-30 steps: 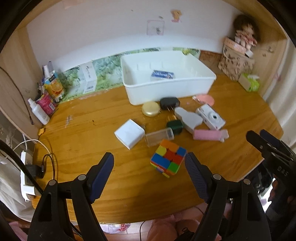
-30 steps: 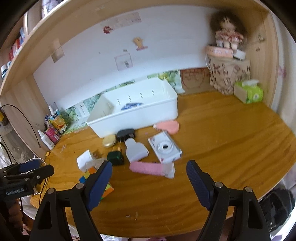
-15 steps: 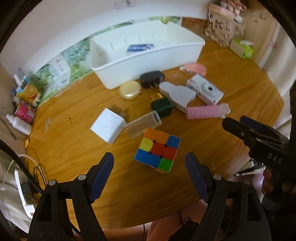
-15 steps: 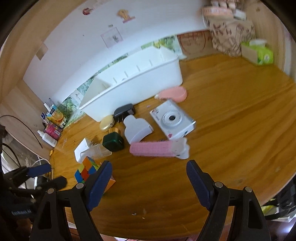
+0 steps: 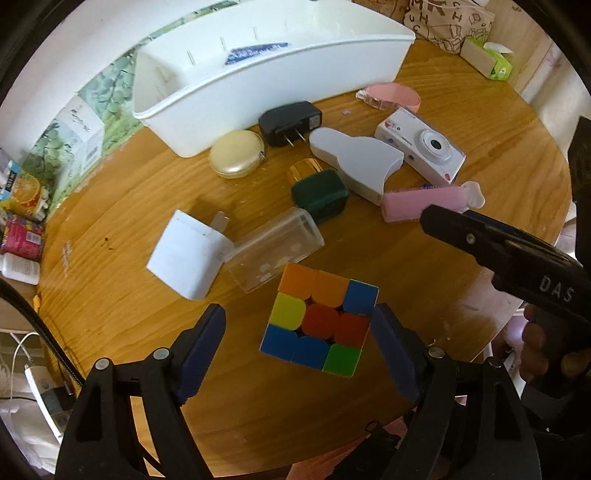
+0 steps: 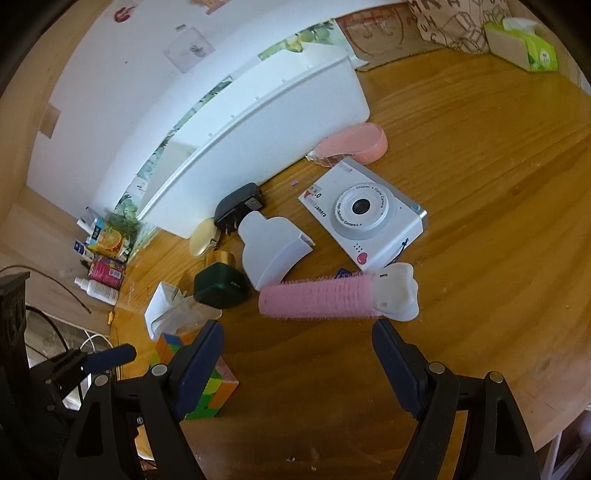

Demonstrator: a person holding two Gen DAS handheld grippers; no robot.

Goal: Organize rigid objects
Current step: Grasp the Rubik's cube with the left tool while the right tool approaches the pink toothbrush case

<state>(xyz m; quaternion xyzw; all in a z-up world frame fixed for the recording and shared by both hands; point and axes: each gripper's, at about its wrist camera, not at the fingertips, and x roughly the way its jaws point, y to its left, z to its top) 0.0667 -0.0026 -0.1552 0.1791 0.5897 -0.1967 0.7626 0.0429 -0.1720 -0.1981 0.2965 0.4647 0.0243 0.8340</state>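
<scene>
A multicoloured puzzle cube lies on the wooden table between the fingers of my left gripper. Its jaws are opening and the pads do not press on the cube. My right gripper stands open just short of a pink hair roller, with nothing between its fingers. Behind the roller lie a white toy camera, a white bottle-shaped case and a dark green box. A white charger and a clear plastic box sit beyond the cube. The white bin stands at the back.
A gold round compact, a black plug adapter and a pink oval case lie against the bin. A tissue box and a patterned bag stand at the back right, packets and bottles at the left. The table's front edge is close.
Both grippers have sunk toward the table and tipped downward. The left one has come over the cube, and the right one has drawn close to the pink roller.
</scene>
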